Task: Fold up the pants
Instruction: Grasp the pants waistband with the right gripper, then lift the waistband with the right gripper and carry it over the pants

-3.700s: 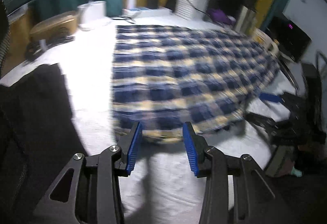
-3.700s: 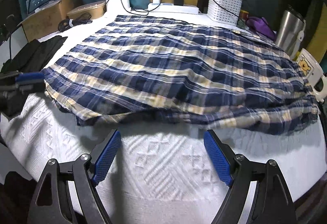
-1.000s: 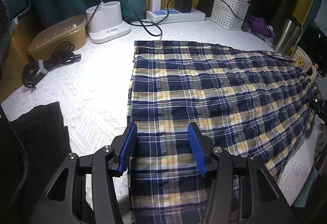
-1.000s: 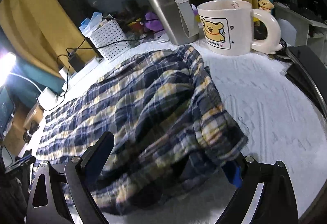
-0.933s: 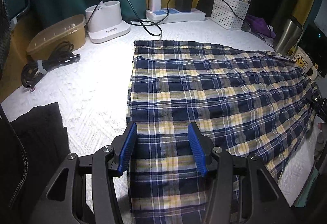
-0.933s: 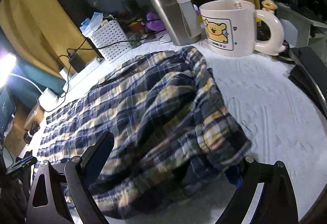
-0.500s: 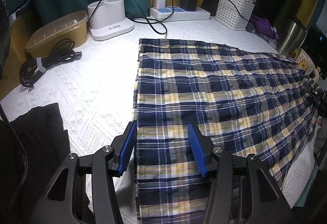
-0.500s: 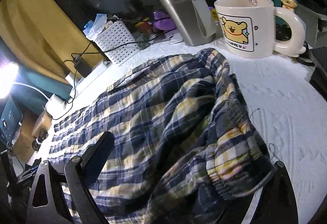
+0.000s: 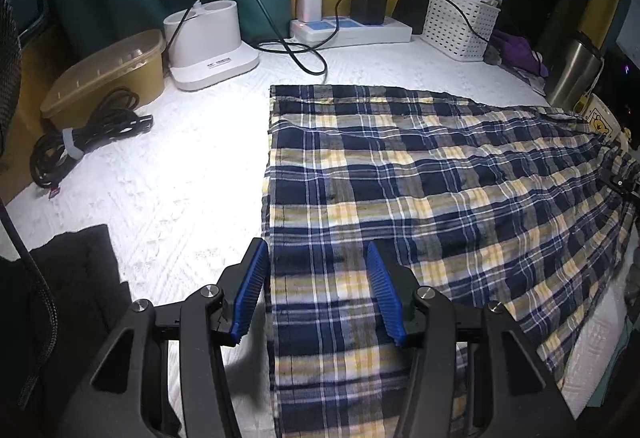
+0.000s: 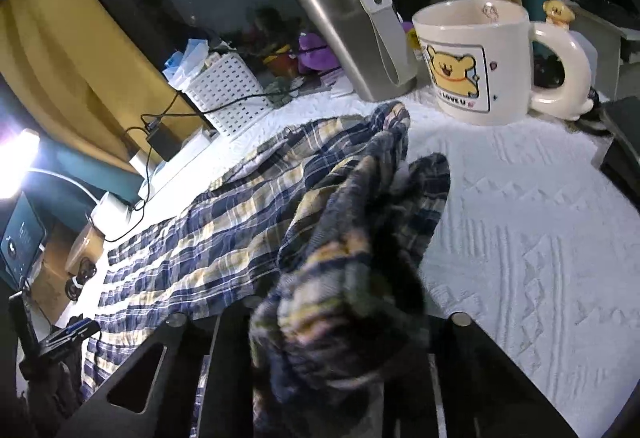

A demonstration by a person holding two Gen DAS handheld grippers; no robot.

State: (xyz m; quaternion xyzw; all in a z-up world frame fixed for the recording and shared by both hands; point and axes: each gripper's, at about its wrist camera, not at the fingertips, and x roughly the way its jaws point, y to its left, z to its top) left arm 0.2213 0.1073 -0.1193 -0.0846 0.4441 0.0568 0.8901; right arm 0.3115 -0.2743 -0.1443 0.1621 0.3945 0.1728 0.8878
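Bare white table cover (image 9: 192,166) is lying open left of the plaid pants (image 9: 420,190), while mug (image 10: 476,62) and steel tumbler (image 10: 348,34) are blocking the right end.

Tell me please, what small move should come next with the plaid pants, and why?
Probably close the left hand-held gripper on the near corner of the plaid pants. Its jaws stand apart over that edge without pressing it, while the right hand-held gripper is closing, with the bunched far end of the cloth between its jaws. With both ends held, the fold could start.
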